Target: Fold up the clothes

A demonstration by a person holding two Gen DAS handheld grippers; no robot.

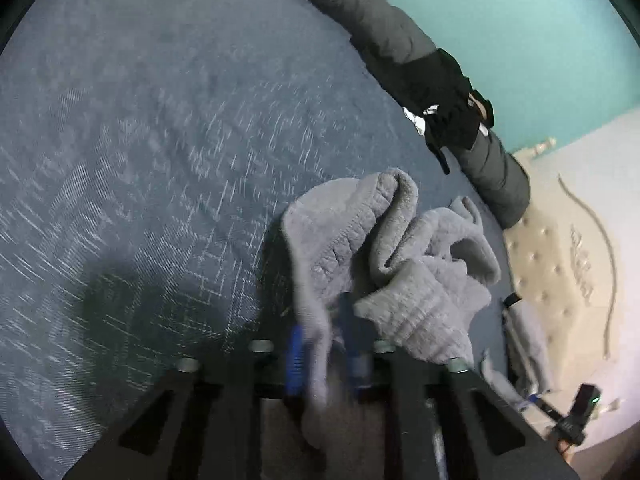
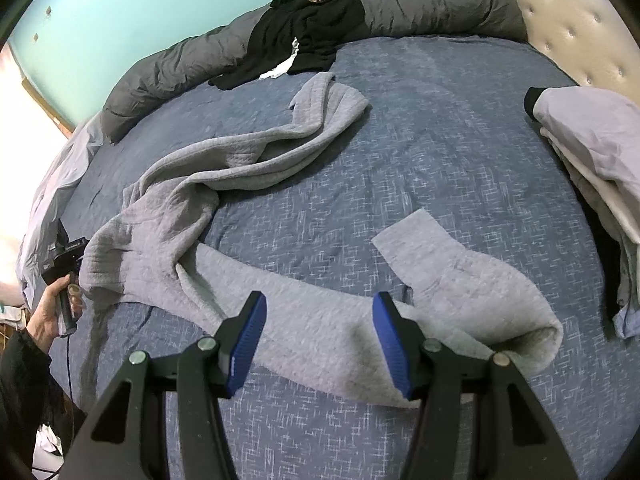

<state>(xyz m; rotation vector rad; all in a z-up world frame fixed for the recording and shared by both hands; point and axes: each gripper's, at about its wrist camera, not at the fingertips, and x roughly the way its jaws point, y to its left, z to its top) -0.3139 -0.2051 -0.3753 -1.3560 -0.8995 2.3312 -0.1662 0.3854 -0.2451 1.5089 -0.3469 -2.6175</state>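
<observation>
Left fingers (image 1: 296, 360): pinched onto a fold of the grey garment (image 1: 392, 248).
Right fingers (image 2: 248, 344): apart, gripping nothing, grey sleeve (image 2: 320, 340) beneath them.

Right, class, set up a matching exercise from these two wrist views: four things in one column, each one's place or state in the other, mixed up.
Things:
1. left gripper
2. right gripper
3. black clothes
4. pale folded pile

States:
A. by the padded headboard
B. heaped on the dark grey duvet
C. open above a sleeve
D. pinching the grey sweatshirt

Pairs: 1-D, 2-C, 3-B, 4-A
</observation>
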